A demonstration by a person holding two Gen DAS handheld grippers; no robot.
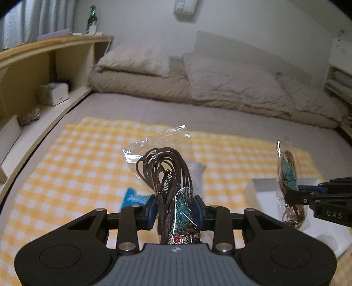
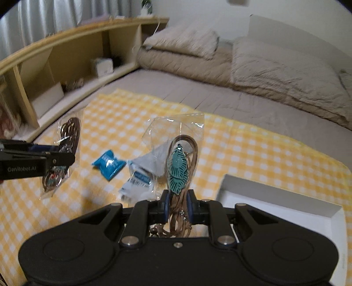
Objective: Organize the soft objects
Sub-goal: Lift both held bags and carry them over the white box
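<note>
Left gripper (image 1: 175, 206): I have its blue pads clamped on a clear bag of dark brown cord (image 1: 164, 173), which stands upright between the fingers with a teal leaf pendant and a small red charm low in the bag. In my right wrist view the same gripper (image 2: 66, 158) enters from the left edge, its bag (image 2: 63, 149) hanging above the cloth.

Right gripper (image 2: 177, 203): I hold it closed on a second clear bag (image 2: 179, 158) – light tan cord with a teal leaf pendant at its front, bag top pointing up and away from me. In my left wrist view it (image 1: 292, 193) comes in from the right, gripping that bag (image 1: 288, 176) around its middle.

Both bags: lifted off the bed, well apart from each other.

White box (image 2: 275, 198): open, lying on the cloth just right of my right gripper; the inside that I can see is bare white.

Blue packet (image 2: 109, 164): lying on the yellow checked cloth (image 2: 242, 149), between the two grippers.

White packet with a blue label (image 2: 138, 178): just right of the blue one, partly behind my right bag.

Bed: grey sheet under the cloth, beige folded duvet (image 1: 198, 85) along the far side.

Wooden shelf (image 1: 44, 72): along the left side of the bed – a green bottle (image 1: 92, 18) stands on top.
</note>
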